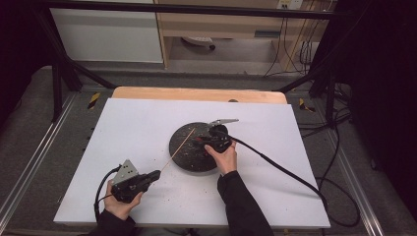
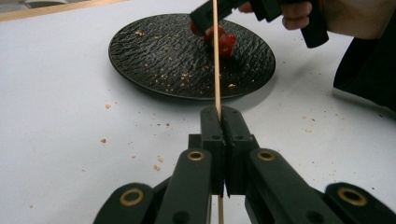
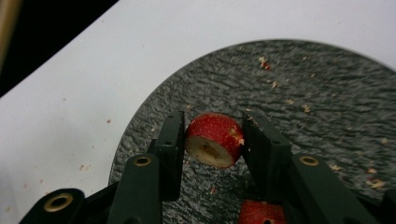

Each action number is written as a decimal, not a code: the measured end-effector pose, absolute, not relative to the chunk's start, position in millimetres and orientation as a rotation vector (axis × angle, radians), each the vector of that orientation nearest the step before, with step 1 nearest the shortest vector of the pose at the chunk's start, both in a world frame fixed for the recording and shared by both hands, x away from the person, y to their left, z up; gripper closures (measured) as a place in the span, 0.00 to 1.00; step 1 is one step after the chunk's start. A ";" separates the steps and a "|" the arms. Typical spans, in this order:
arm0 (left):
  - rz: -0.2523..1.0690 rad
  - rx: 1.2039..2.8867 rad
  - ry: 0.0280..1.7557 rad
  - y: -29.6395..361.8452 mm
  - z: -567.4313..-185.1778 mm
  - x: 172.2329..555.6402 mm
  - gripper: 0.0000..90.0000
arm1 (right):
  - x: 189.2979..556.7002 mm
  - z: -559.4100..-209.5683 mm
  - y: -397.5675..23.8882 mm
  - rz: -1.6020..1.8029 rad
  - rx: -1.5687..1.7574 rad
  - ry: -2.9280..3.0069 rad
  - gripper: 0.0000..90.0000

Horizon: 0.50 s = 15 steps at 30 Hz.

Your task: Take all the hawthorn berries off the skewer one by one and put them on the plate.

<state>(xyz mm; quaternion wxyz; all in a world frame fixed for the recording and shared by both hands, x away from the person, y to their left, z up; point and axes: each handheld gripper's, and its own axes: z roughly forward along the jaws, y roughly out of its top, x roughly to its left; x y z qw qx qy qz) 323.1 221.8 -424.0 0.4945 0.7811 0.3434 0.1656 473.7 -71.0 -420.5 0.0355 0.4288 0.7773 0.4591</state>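
Left gripper (image 2: 219,116) jaws clamped on skewer (image 2: 216,56), tip cropped at 12 o'clock; right gripper (image 3: 212,140) jaws clamped on strawberry piece (image 3: 214,139); second piece (image 3: 261,213) half cut off at plate's (image 3: 327,79) 6 o'clock

Left tool (image 1: 156,174) clamped shut low; right tool (image 1: 205,140) closed, reaching forward.

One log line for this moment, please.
left gripper: shut on skewer | right gripper: shut on strawberry piece | over black plate
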 end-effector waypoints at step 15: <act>0.402 1.895 0.834 221.1 -424.7 322.8 0.98 | 469.6 -426.5 -68.4 1.372 1.268 2.428 0.60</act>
